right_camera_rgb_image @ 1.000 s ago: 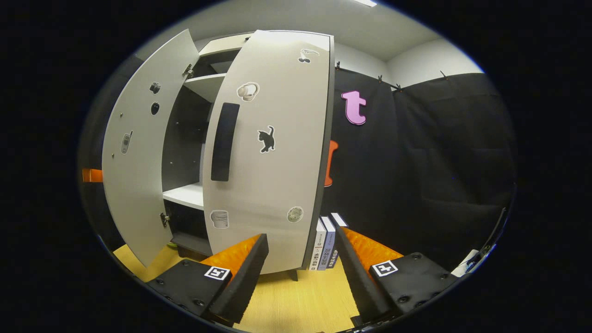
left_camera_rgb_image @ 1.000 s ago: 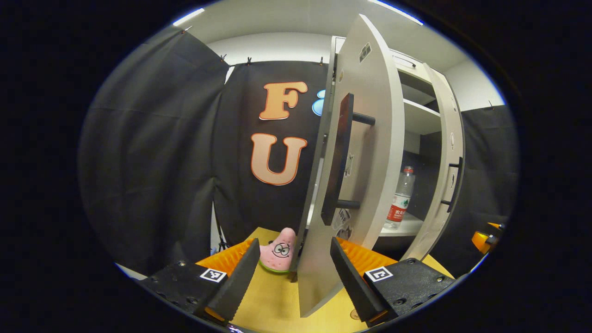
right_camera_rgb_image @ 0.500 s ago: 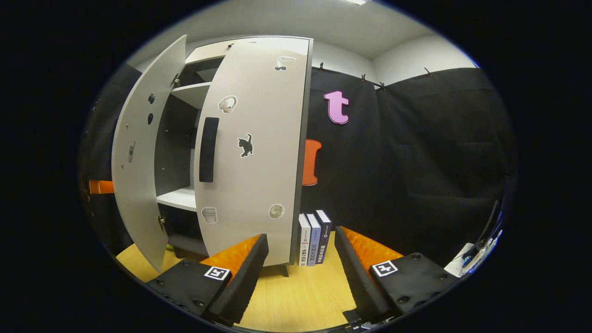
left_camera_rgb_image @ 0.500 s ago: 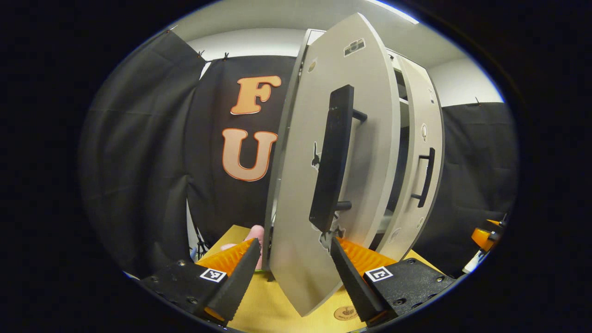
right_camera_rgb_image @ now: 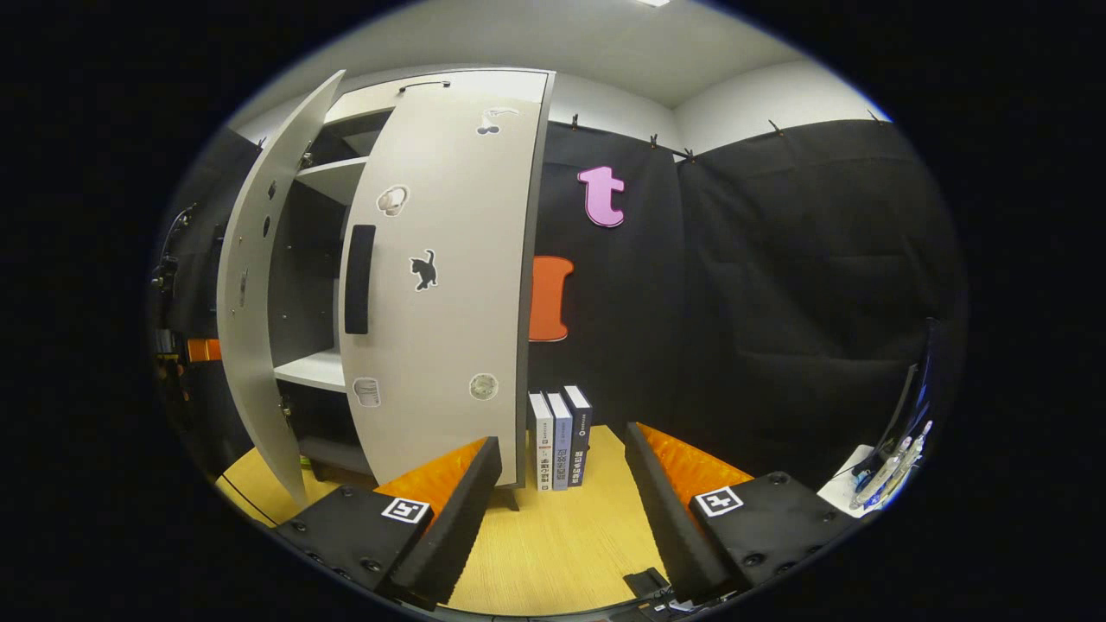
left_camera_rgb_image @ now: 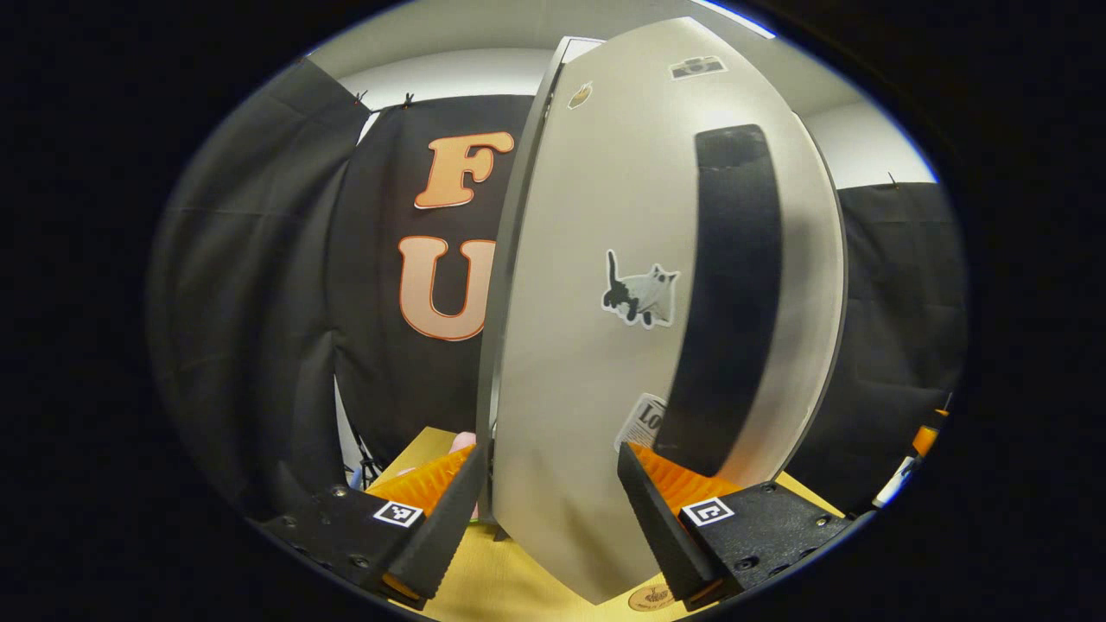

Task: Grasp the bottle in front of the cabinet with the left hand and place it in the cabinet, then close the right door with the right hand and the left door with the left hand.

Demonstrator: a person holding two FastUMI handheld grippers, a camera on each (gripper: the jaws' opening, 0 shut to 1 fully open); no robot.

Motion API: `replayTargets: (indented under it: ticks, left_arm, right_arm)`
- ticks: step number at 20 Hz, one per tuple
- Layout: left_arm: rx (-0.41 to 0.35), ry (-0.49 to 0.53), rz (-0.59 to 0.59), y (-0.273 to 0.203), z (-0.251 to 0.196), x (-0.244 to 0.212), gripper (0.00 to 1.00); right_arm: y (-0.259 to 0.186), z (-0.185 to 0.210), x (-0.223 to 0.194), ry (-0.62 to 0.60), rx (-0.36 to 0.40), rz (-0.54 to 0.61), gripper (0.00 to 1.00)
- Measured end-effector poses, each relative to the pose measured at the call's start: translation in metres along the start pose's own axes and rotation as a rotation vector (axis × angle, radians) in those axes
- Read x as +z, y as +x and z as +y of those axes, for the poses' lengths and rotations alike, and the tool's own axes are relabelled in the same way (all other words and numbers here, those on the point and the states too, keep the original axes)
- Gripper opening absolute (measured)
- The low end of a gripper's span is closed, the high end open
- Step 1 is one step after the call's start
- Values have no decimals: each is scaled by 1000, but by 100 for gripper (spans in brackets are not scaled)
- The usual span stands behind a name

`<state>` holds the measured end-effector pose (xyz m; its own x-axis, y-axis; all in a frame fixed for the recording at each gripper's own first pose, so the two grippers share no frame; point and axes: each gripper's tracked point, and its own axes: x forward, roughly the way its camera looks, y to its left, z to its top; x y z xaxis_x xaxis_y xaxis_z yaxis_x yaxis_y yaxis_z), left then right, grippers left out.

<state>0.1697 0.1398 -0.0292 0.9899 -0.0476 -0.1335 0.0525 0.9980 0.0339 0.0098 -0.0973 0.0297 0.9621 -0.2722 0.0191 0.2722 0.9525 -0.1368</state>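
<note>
Left gripper view: left gripper (left_camera_rgb_image: 546,501) spread wide, nothing held; left door (left_camera_rgb_image: 596,345) close ahead betw. its fingers, dark handle (left_camera_rgb_image: 726,294) right of cat sticker (left_camera_rgb_image: 641,296).

Right gripper view: right gripper (right_camera_rgb_image: 562,501) agape, empty. Right door (right_camera_rgb_image: 441,285) nearly shut; cabinet (right_camera_rgb_image: 315,285) gap shows shelves. Bottle: can't tell. Books (right_camera_rgb_image: 560,436) beside cabinet.

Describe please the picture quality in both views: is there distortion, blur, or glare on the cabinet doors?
Left gripper view: the near left door bulges like a barrel from the fisheye lens, and its handle looks soft, too close for sharp focus; no hard glare. Right gripper view: the right door bows at its edges but is sharp, its stickers crisp, evenly lit from ceiling lights, and the books are clear.
</note>
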Motion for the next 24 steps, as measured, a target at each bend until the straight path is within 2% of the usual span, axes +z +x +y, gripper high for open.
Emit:
replayTargets:
  ticks: [7, 13, 24]
  left_arm:
    - [-116, -51, -1, 51, -41, -7, 94]
    - [-99, 30, -3, 60, -46, -6, 94]
    - [-79, 13, 19, 67, -47, -6, 94]
  right_arm:
    - [7, -7, -8, -15, -25, 10, 95]
    - [10, -15, -13, -13, -42, 21, 95]
    - [29, -23, -14, 4, -32, 32, 95]
